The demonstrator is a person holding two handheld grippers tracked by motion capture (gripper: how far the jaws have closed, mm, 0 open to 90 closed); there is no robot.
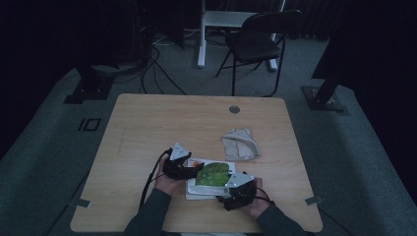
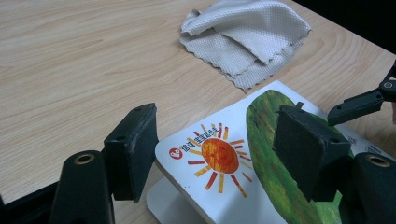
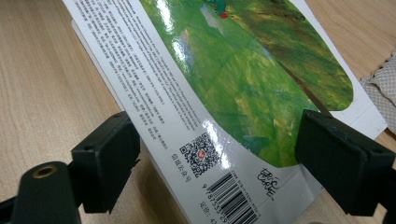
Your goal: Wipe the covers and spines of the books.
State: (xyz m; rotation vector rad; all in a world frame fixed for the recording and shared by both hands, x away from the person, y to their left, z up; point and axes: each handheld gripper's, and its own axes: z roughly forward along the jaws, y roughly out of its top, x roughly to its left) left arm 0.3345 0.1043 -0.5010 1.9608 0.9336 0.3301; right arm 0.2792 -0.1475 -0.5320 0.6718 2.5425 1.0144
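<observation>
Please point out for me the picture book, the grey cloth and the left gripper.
picture book (image 2: 219, 156), left gripper view, on the orange sun printed on its cover.
grey cloth (image 2: 247, 37), left gripper view, on its folded middle.
left gripper (image 1: 194, 169), high view, between its jaws.

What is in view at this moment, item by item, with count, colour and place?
glossy white picture book with a green leaf and an orange sun: one, near edge of table, between both grippers
crumpled beige cloth: one, right of centre, beyond the book
light wooden table: one, mid-frame, grey grommet at far edge
black folding chair: one, on the floor behind the table
white desk frame: one, far back
left gripper: black, jaws open astride the book's sun corner
right gripper: black, jaws open astride the barcode end
hands and dark sleeves: two, bottom edge
</observation>
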